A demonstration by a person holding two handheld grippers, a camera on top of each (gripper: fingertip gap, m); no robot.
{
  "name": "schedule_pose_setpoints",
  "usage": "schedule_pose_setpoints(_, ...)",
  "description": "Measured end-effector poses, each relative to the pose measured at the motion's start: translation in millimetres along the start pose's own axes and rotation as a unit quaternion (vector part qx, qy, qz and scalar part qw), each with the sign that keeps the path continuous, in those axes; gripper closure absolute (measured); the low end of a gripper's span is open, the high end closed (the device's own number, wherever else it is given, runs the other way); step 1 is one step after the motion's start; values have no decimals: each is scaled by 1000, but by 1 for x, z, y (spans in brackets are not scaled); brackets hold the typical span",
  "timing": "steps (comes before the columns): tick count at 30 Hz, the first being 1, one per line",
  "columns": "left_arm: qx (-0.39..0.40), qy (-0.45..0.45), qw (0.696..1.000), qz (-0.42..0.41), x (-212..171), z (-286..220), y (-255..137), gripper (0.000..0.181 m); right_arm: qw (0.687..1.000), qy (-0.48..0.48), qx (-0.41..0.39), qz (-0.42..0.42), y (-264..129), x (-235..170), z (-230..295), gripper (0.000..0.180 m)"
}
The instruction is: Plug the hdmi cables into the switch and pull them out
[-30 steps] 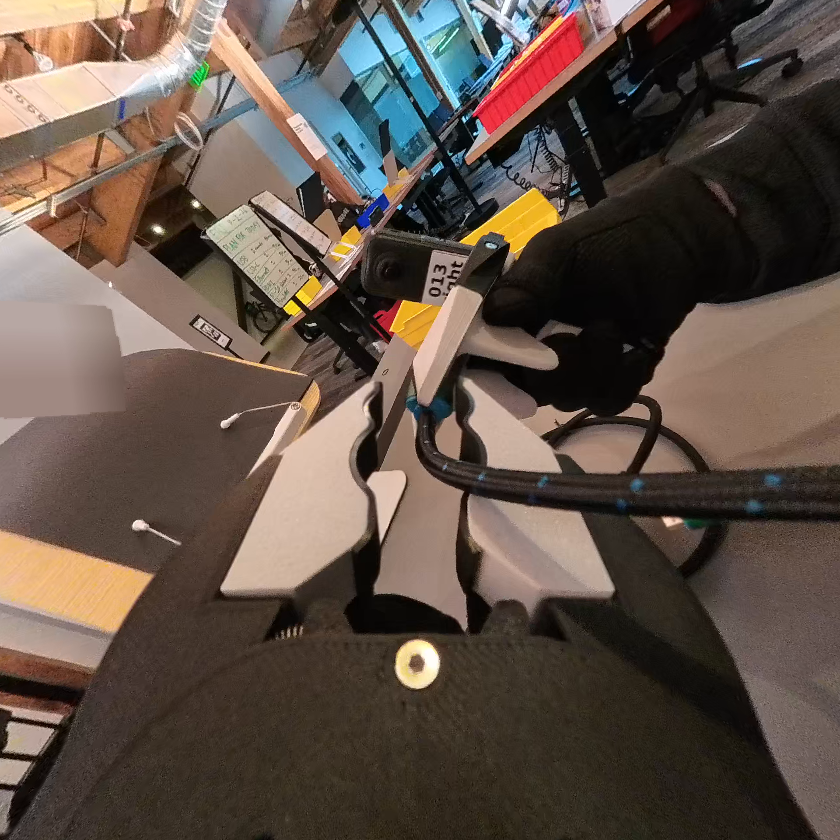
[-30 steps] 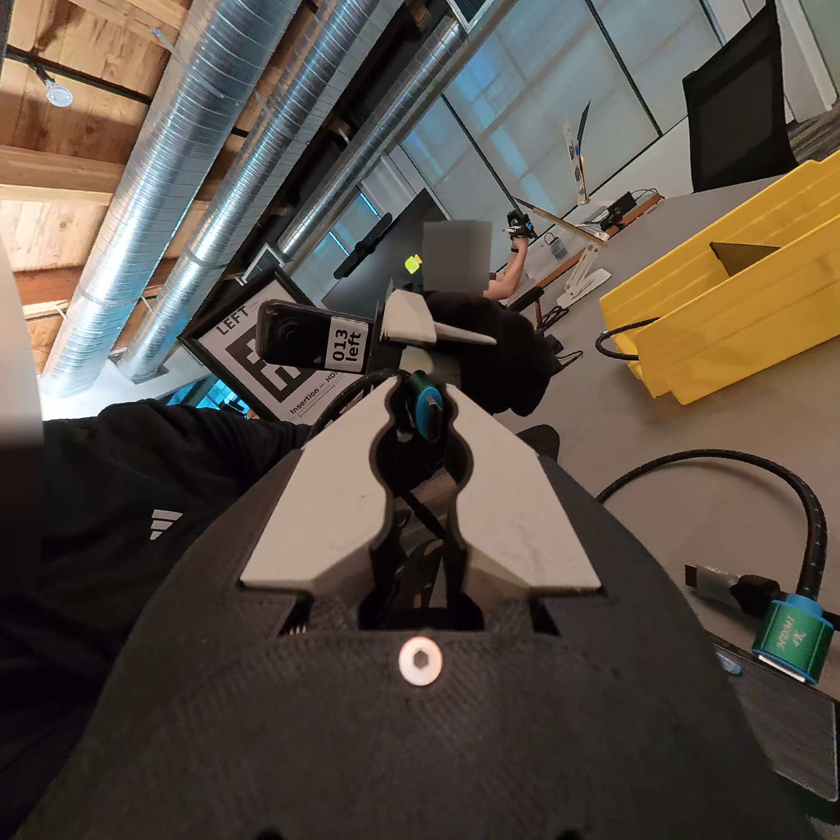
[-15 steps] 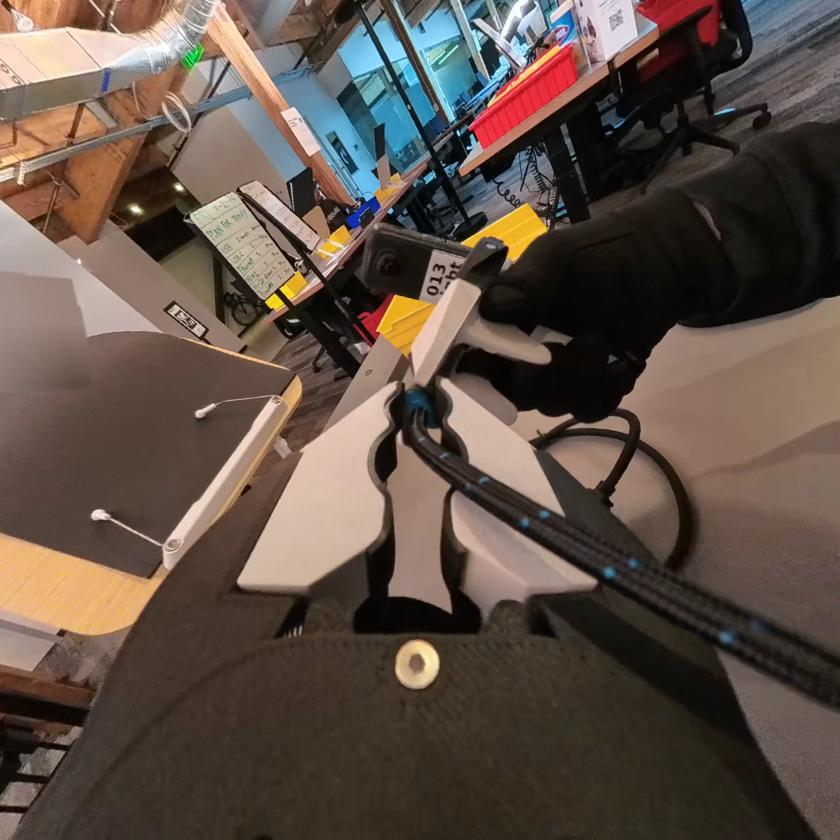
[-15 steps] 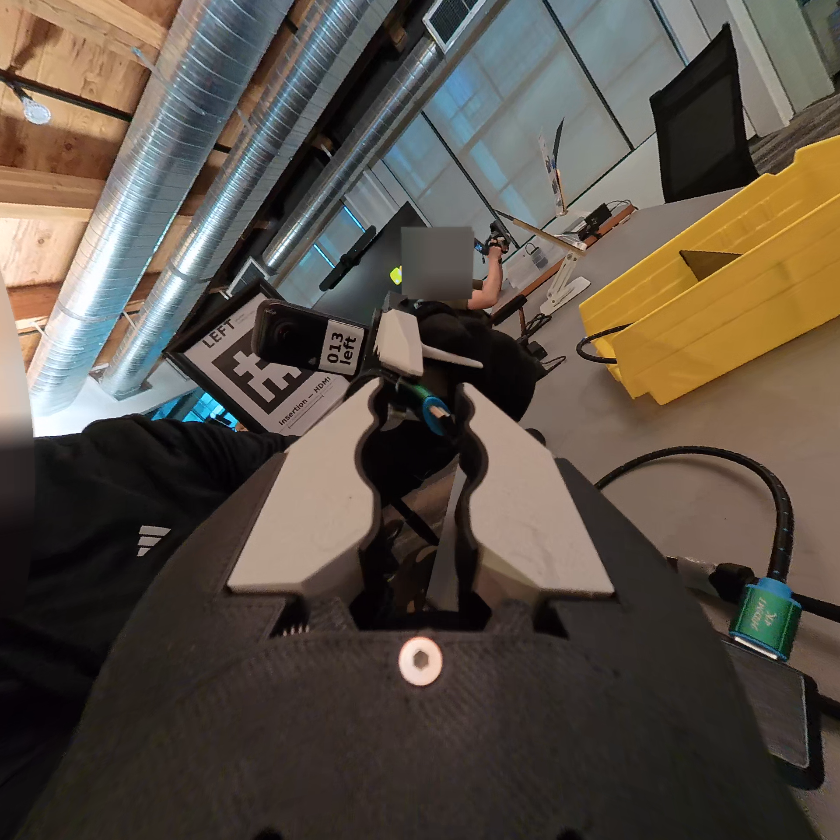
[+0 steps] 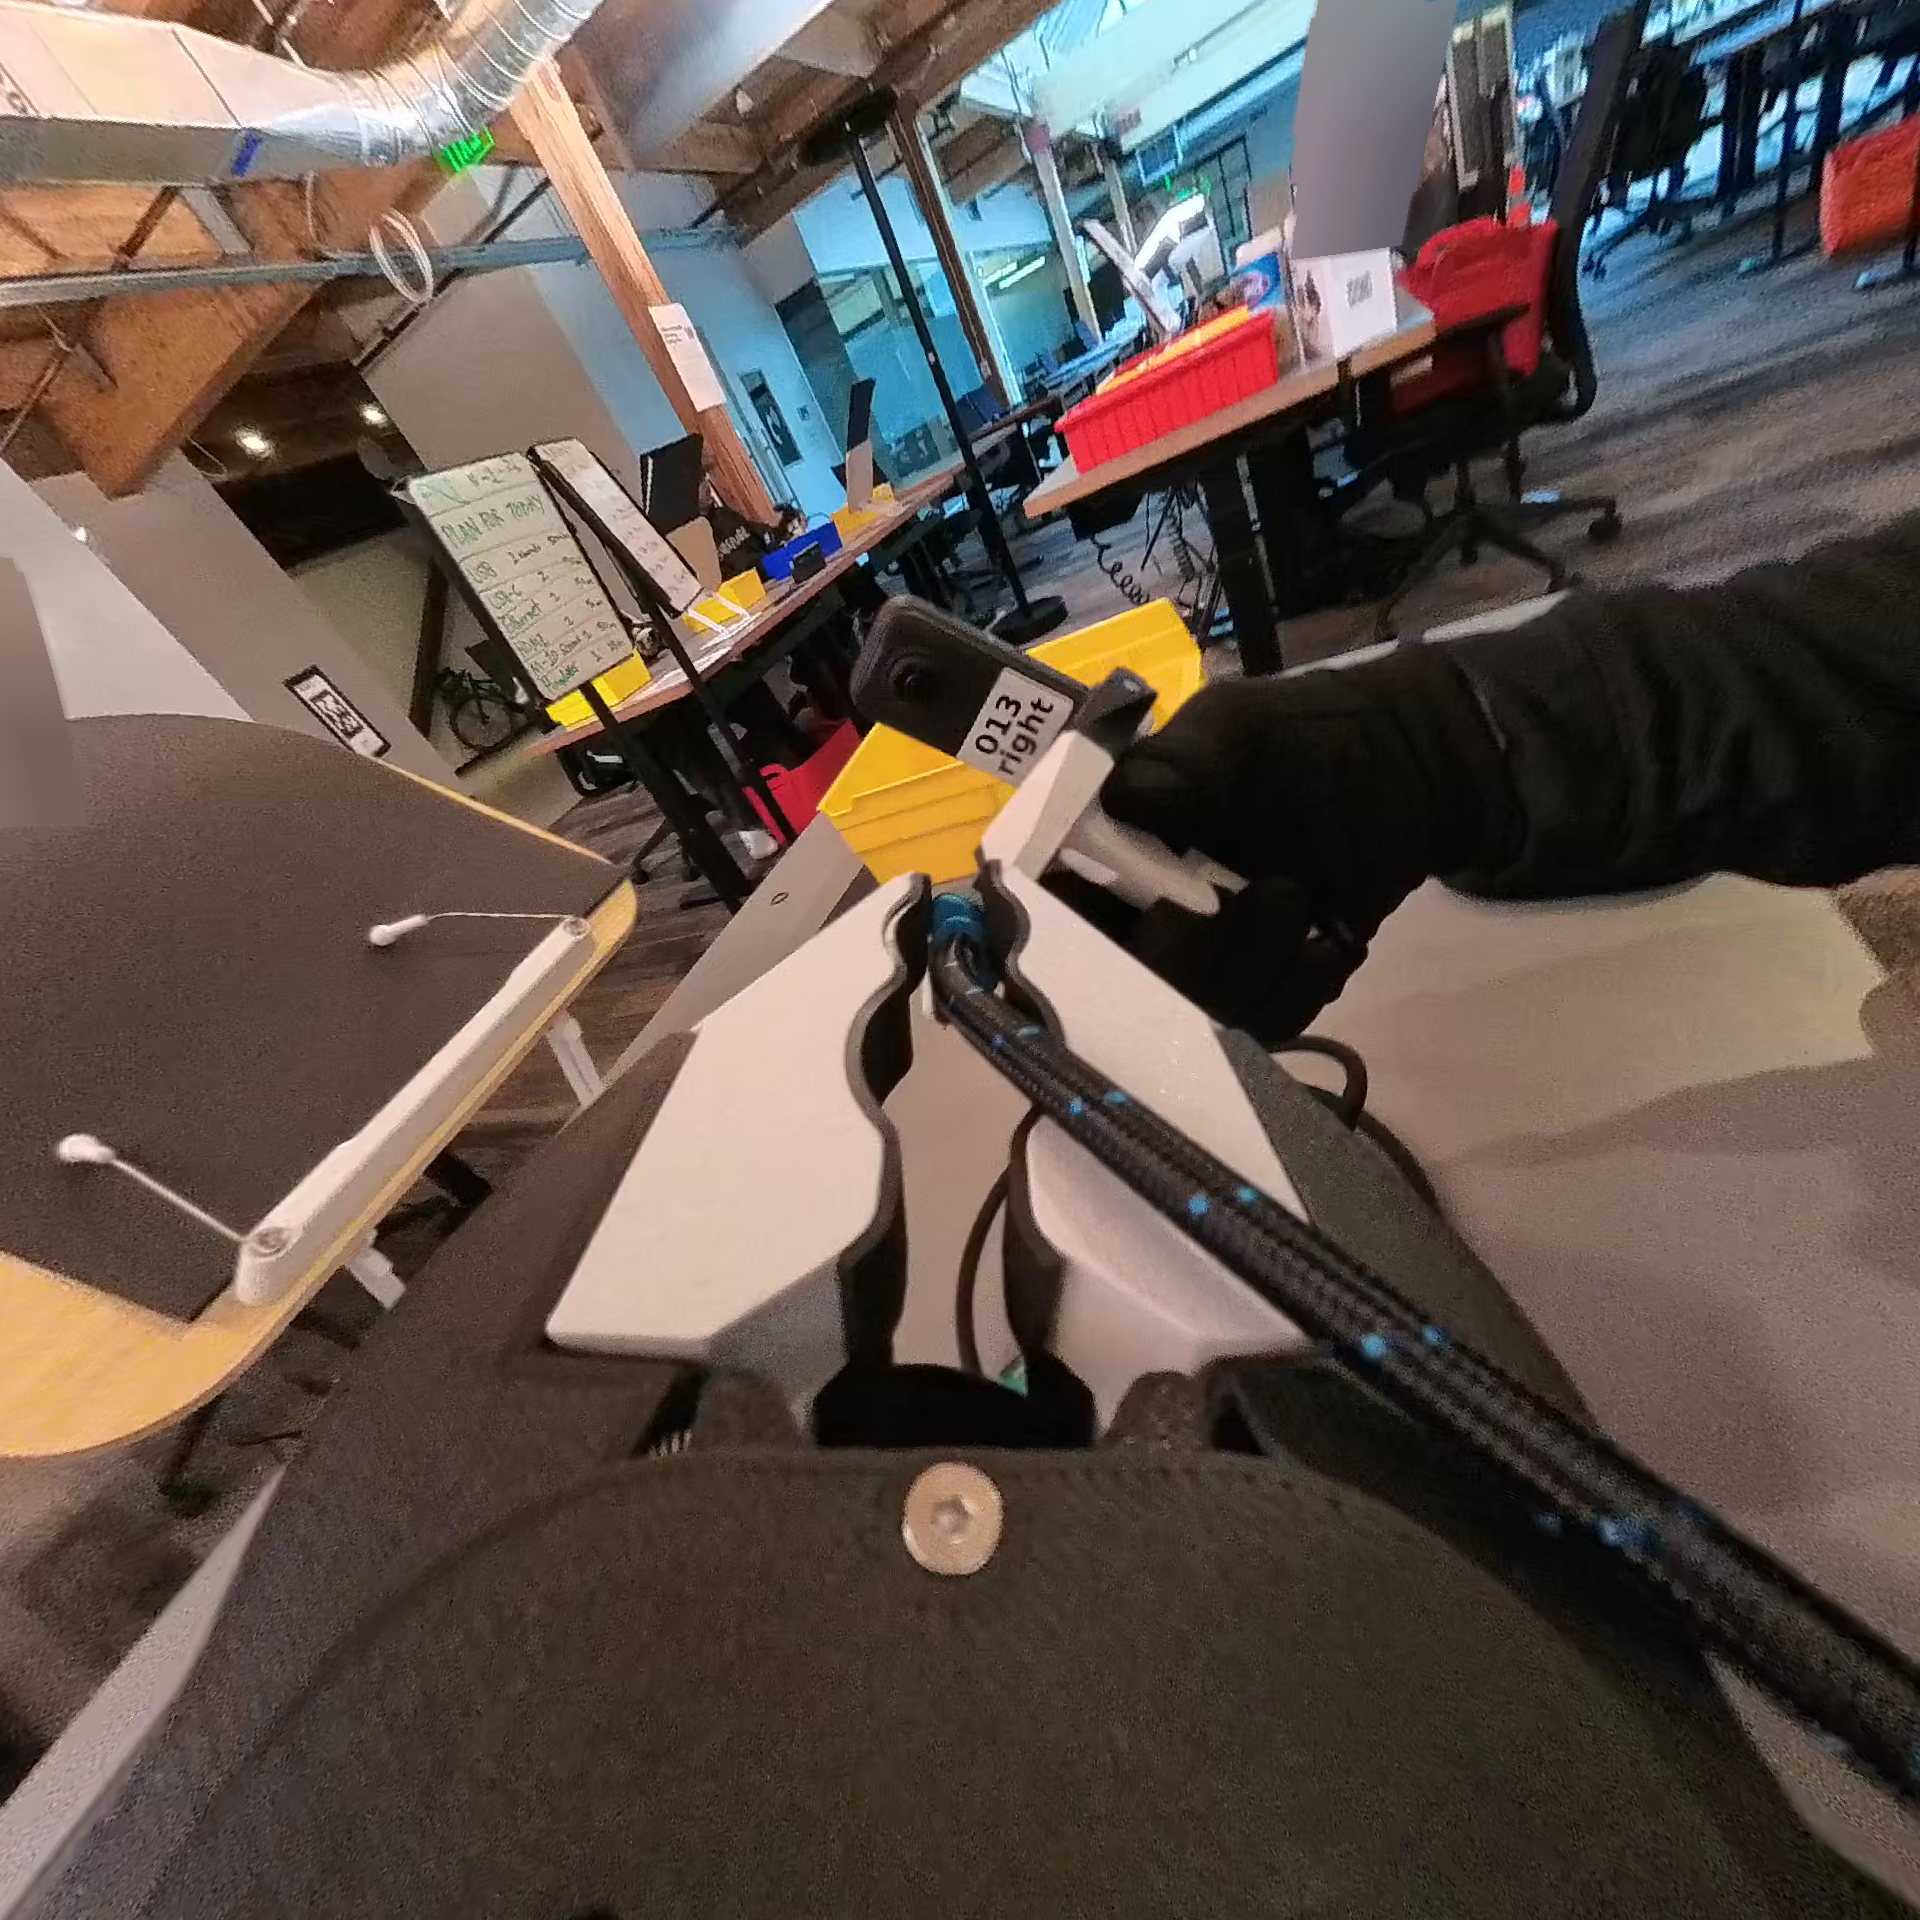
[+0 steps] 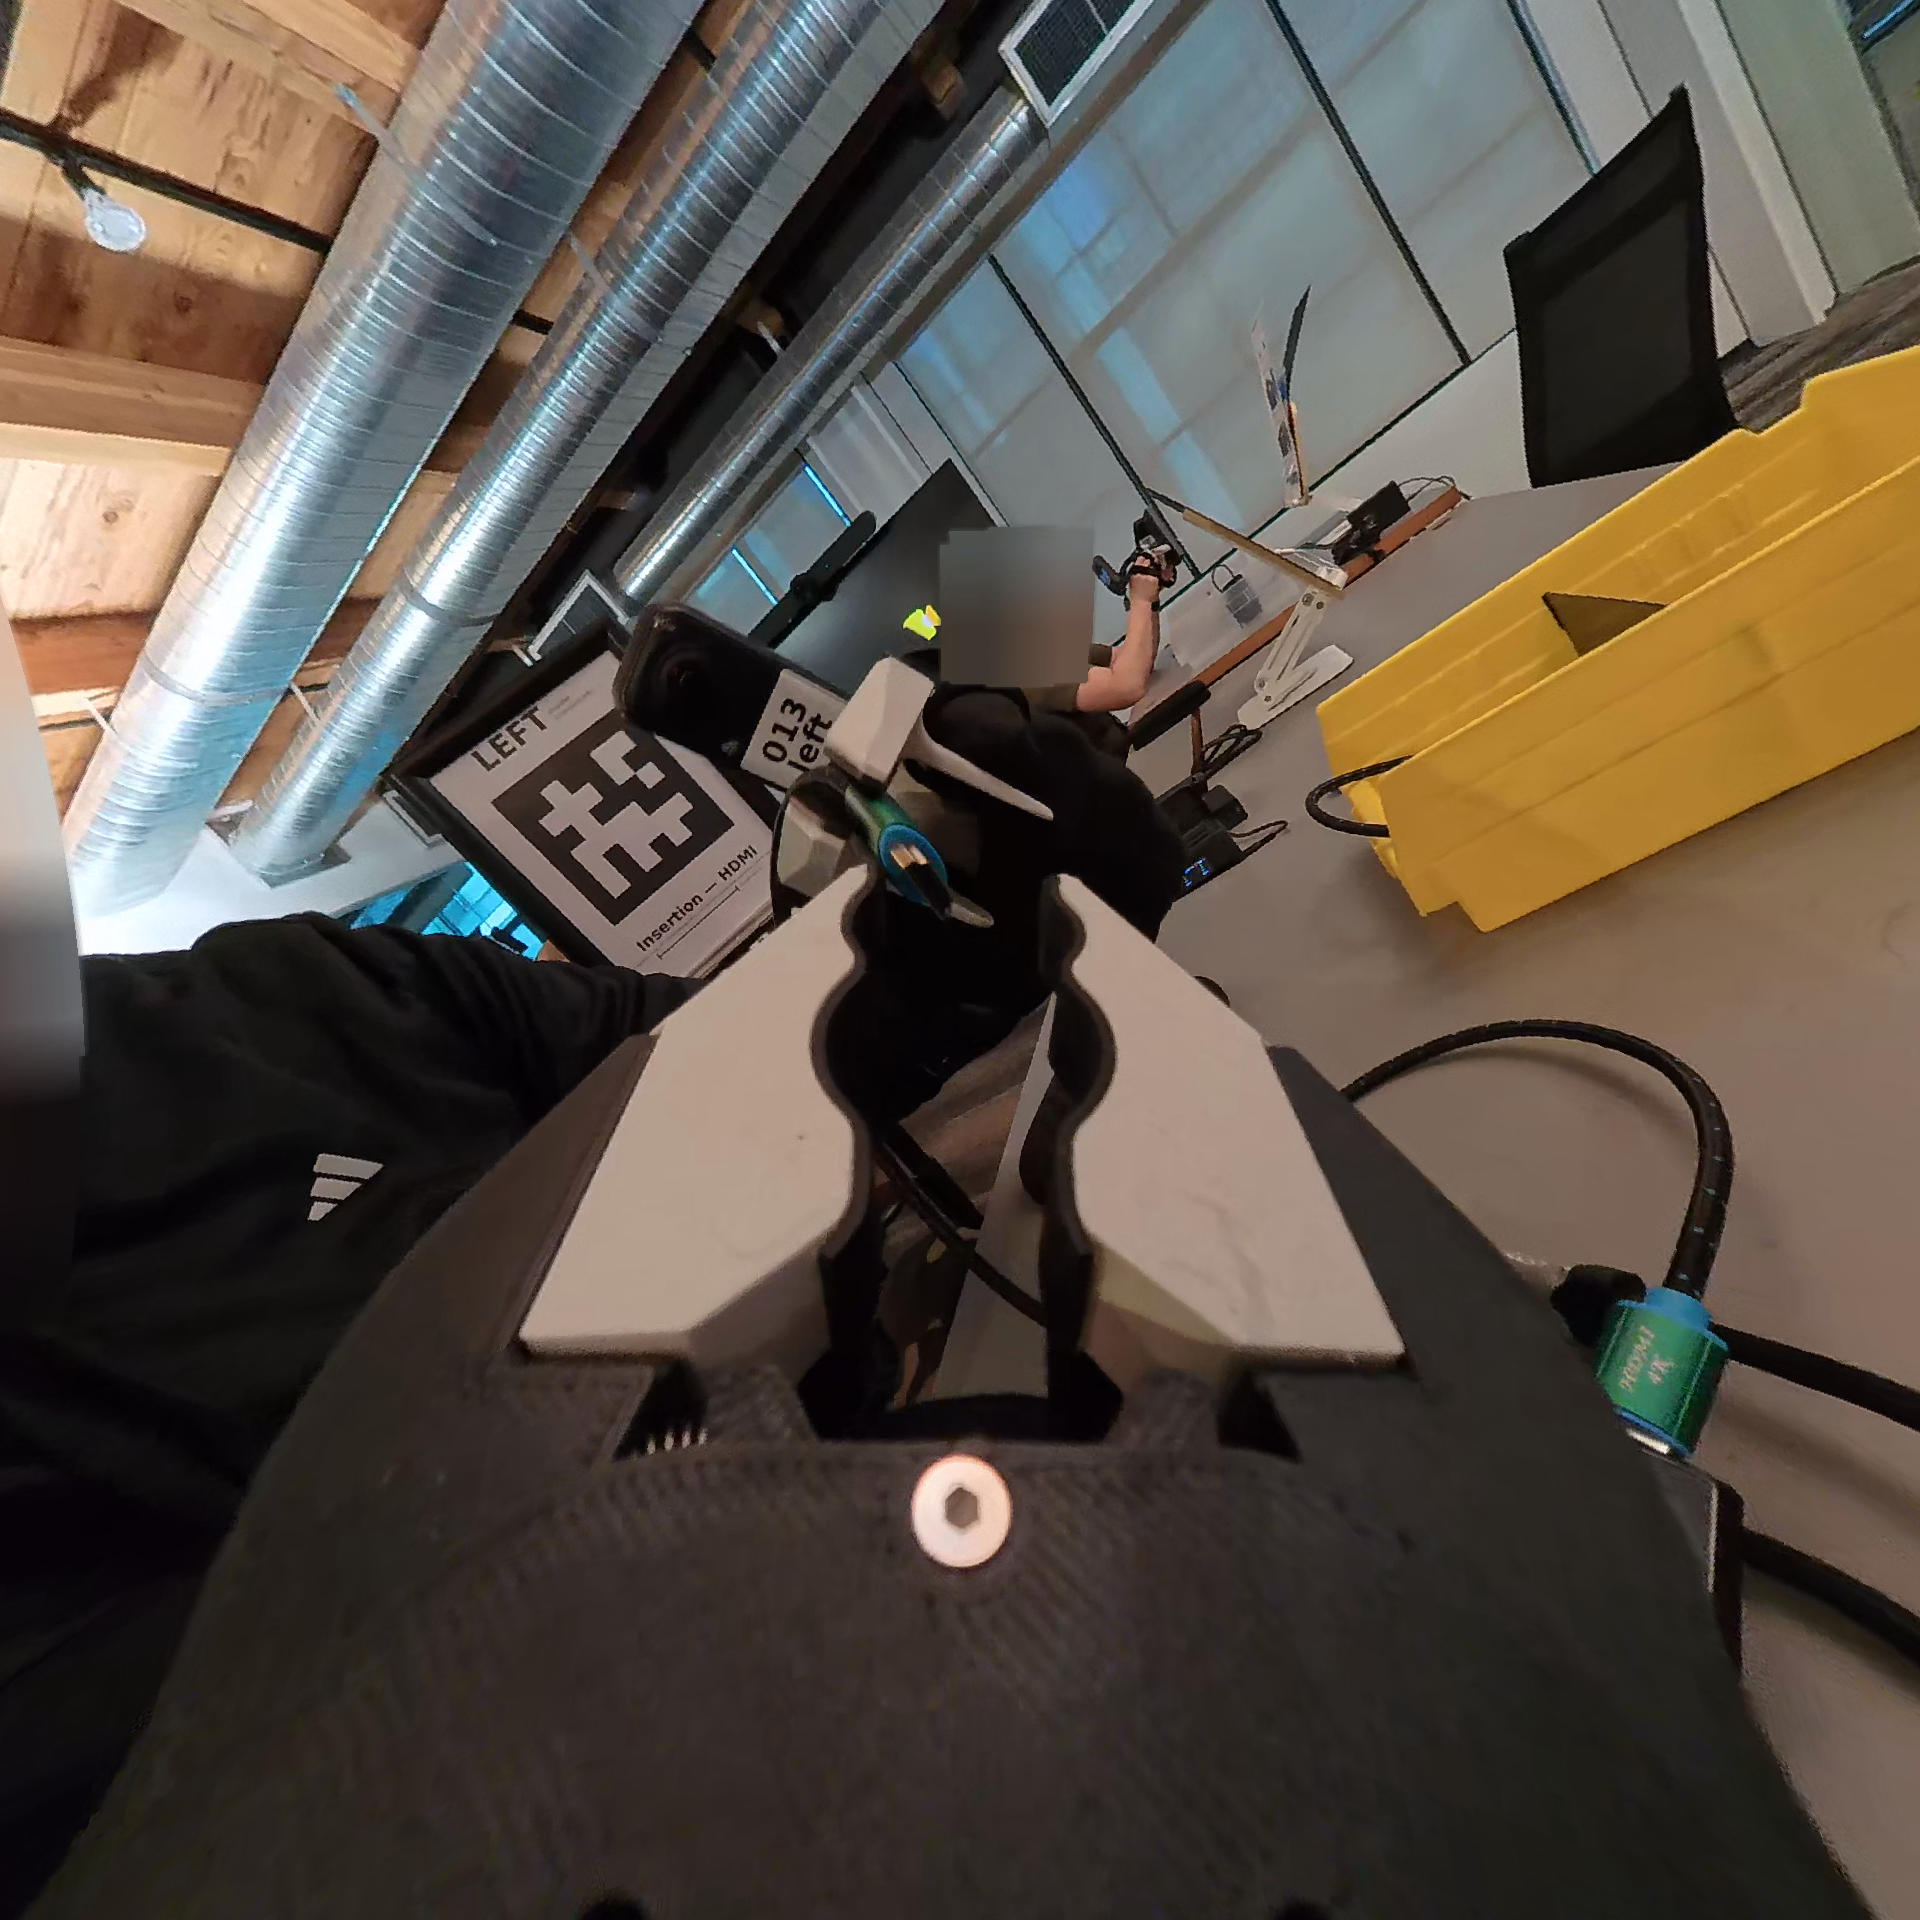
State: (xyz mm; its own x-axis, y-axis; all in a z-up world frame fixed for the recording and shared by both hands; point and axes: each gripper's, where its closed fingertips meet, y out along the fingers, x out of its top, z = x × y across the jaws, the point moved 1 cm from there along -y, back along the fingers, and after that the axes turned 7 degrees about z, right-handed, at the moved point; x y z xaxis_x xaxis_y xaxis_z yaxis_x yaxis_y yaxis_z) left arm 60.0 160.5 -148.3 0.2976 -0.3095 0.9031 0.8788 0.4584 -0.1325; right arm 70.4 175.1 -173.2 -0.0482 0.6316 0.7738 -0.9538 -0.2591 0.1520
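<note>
The left gripper (image 5: pixel 961 925) pinches the cable's plug (image 6: pixel 902 854) at its tips, long axis pointing at the spread, empty right gripper (image 6: pixel 961 914) just beyond (the nearer one), while a second plug (image 6: pixel 1660 1377) sits at the switch (image 6: pixel 1720 1558).

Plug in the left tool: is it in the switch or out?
Out. The left tool holds the plug in the air, its metal tip bare and touching nothing.
</note>
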Motion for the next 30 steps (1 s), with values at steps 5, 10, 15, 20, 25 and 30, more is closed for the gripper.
schedule_pose_setpoints(5,-11,-46,999,-25,7,3,-5,173,999,-27,25,-1,8,3,9,157)
schedule_pose_setpoints(10,-23,-84,996,-37,6,5,-9,174,998,-46,34,7,15,4,13,169)
schedule_pose_setpoints(15,-17,-79,996,-33,3,9,-13,173,998,-50,26,13,19,5,11,171)
schedule_pose_setpoints(20,14,23,999,23,-6,7,-12,154,999,-34,25,32,21,2,10,171)
schedule_pose_setpoints(25,24,171,980,95,-15,-5,-10,146,998,-10,30,45,19,-3,9,170)
schedule_pose_setpoints(30,26,214,971,104,-13,-13,-8,150,997,7,32,65,18,-9,9,170)
